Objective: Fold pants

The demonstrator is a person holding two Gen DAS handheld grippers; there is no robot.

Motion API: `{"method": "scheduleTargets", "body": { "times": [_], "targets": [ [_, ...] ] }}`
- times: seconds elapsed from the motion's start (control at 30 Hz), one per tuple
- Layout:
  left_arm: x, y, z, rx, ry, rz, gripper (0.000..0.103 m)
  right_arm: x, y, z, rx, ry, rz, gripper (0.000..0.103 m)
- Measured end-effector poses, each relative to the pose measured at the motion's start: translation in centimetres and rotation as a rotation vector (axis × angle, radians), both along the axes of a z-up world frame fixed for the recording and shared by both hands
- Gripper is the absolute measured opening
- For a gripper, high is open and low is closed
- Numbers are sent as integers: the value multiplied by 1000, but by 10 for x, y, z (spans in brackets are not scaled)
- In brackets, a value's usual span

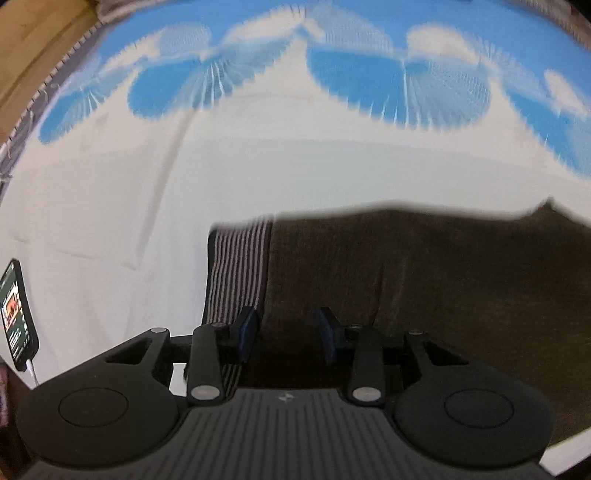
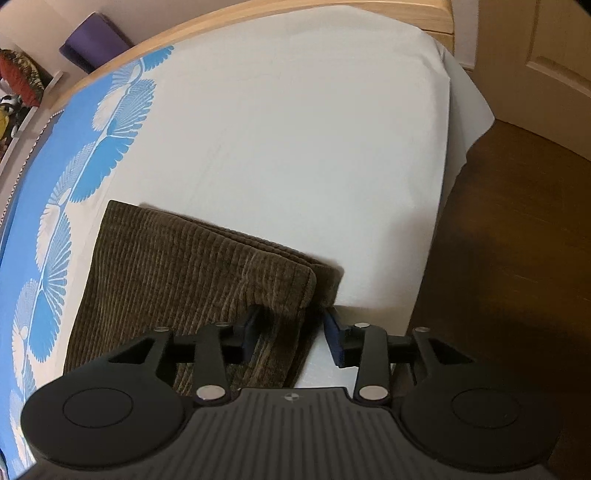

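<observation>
Brown corduroy pants [image 2: 192,266] lie folded on the white bedsheet [image 2: 295,129]. My right gripper [image 2: 293,328] is open over the near right corner of the fold. Its left finger is above the cloth and its right finger is above the sheet just past the edge, and neither pad presses on the fabric. In the left wrist view the same pants [image 1: 424,280] fill the lower right. Their striped inner waistband [image 1: 236,273] is turned out at the left end. My left gripper [image 1: 290,328] hangs open just above the cloth beside that waistband. This view is motion-blurred.
A phone [image 1: 18,314] on a cable lies at the sheet's left edge. The sheet has a blue fan-patterned border [image 1: 406,85]. The wooden bed frame [image 2: 258,11] runs along the far side. Dark wooden floor [image 2: 517,240] and a door [image 2: 535,55] are to the right.
</observation>
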State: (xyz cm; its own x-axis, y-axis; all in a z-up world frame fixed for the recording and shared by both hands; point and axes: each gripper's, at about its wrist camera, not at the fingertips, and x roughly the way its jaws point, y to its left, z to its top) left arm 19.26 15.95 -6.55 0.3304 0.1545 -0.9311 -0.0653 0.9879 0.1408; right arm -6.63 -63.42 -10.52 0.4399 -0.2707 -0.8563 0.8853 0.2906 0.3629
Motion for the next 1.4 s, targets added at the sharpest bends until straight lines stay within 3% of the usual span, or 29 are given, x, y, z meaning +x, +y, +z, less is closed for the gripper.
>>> {"method": "scheduleTargets", "body": {
  "times": [0.1, 0.2, 0.27, 0.33, 0.47, 0.57, 0.67, 0.93, 1.07, 1.17, 1.27, 1.4],
  "targets": [
    [1, -10, 20, -32, -129, -17, 41, 2, 0, 0, -3, 0, 3, 43],
    [12, -17, 19, -39, -160, -11, 41, 7, 2, 0, -14, 8, 24, 51],
    [16, -17, 8, -17, -119, 5, 41, 11, 4, 0, -28, 21, 49, 55],
    [26, -11, -11, 55, -34, 38, 41, 14, 5, 0, -42, 34, 62, 56],
    [32, -18, -13, 87, -24, 29, 42, 15, 4, 0, -48, 36, 68, 56],
    [29, -24, -8, 50, -44, 18, 45, 12, 2, -1, -44, 25, 56, 50],
    [26, -25, -4, 14, -47, 26, 45, 10, 3, -1, -41, -2, 89, 19],
    [19, -34, 7, -14, -84, 9, 45, -7, 13, 21, -59, -149, 46, 15],
    [12, -40, 17, -19, -107, -11, 45, 7, 43, 52, -231, -130, 168, 14],
    [4, -42, 28, -48, -139, 1, 45, 31, 93, 82, -442, -115, 355, 14],
    [-8, -43, 46, -112, -187, 20, 45, 57, 174, 106, -671, -115, 607, 14],
    [-28, -45, 63, -187, -235, 41, 45, 75, 287, 110, -863, -156, 929, 14]
  ]
}}
